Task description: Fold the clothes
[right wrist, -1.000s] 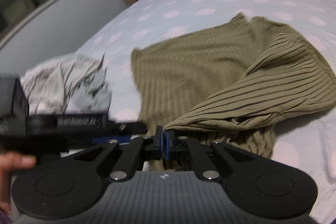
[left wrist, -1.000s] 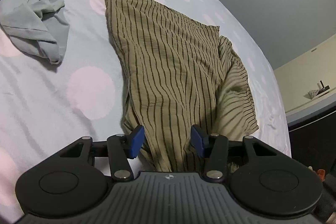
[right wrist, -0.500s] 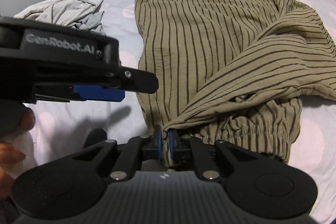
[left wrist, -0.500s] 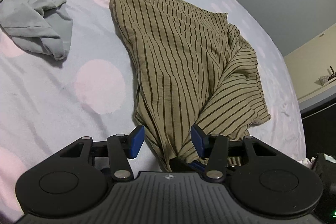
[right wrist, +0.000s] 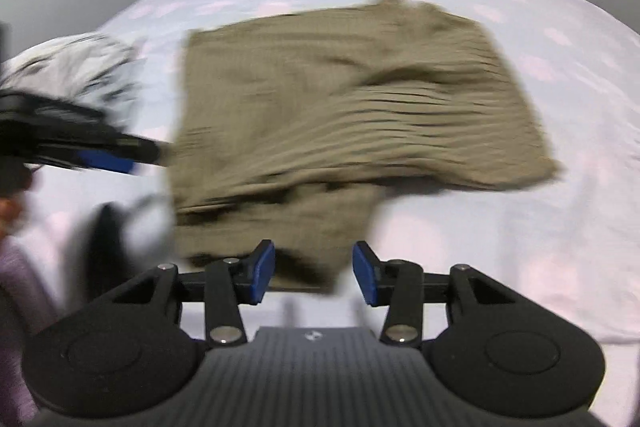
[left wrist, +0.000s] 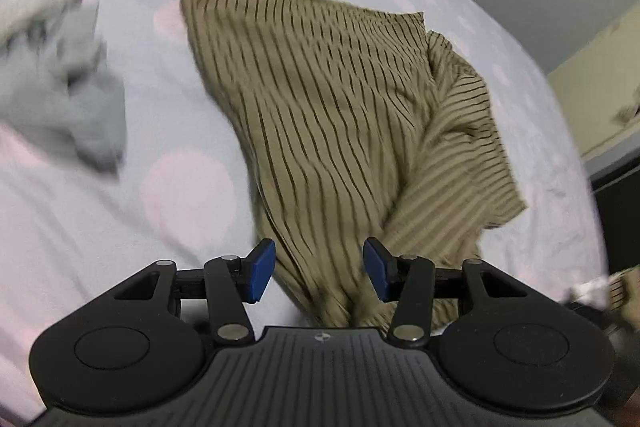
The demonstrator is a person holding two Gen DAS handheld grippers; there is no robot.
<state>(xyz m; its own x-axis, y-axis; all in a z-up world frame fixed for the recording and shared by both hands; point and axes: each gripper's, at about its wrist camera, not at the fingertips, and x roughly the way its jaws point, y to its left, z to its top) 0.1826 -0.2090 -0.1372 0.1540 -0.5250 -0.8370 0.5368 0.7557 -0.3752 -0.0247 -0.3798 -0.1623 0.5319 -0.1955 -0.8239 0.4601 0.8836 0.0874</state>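
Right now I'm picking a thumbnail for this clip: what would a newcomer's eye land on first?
The olive striped garment sprawled mid-bed, one side folded over itself, dominates both views. Next come the blue-tipped left tongs and right tongs, both open at its near edge. A crumpled grey clothes pile lies to its left on the pink-dotted sheet.

Right gripper point(right wrist: 314, 277): jaws pinched shut on hem corner of striped olive garment point(right wrist: 352, 115) half second ago, now spread wide, nothing between them. Released fold now lies over garment's lower half, near edge at lower centre of right wrist frame. Left gripper point(right wrist: 100, 153) shifted from centre left up toward left edge of that frame. Both views now motion-blurred; earlier pair sharp.
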